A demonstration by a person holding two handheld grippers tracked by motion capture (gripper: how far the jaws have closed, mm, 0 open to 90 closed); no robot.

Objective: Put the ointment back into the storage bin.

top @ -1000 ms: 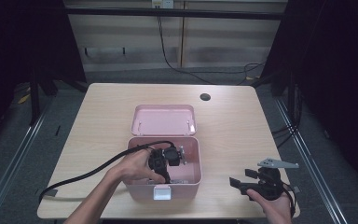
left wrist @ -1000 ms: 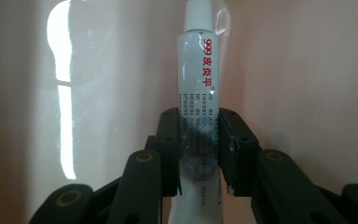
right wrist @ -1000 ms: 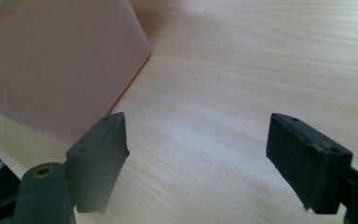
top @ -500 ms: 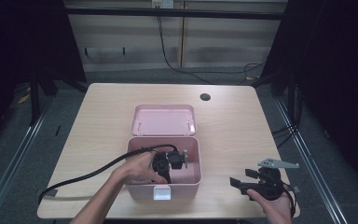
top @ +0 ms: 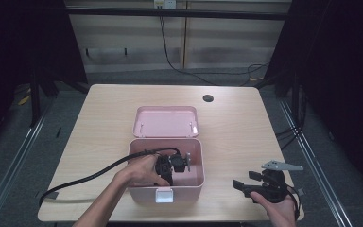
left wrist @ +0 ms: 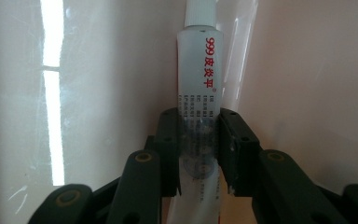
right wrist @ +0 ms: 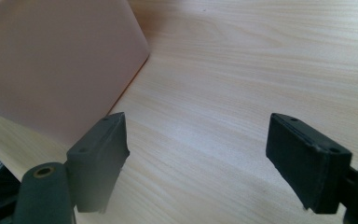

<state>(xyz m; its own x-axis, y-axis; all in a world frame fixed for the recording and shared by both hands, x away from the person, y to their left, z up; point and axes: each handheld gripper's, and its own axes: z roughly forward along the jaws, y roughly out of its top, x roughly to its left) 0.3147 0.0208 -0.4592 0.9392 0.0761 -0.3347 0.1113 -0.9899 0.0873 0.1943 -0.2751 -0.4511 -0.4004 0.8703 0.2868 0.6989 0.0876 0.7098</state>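
Left gripper view: left claw point(left wrist: 199, 140) clamps white tube point(left wrist: 199, 79) inside pink box point(top: 196, 182), pointing down.

Left claw: small shift
Left claw point(top: 176, 165), clamping ointment tube point(left wrist: 199, 88), edged slightly toward pink box point(top: 194, 182) front.

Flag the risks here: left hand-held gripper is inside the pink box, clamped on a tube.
1. The left hand-held gripper pinches the soft tube at its lower body; squeezing harder could dent it or force ointment toward the white cap.
2. The tube's cap end sits close to the pink box wall, so lifting or tilting may scrape it and twist it in the jaws.
3. The right hand-held gripper is open over the table, apart from the box, so the box could shift.
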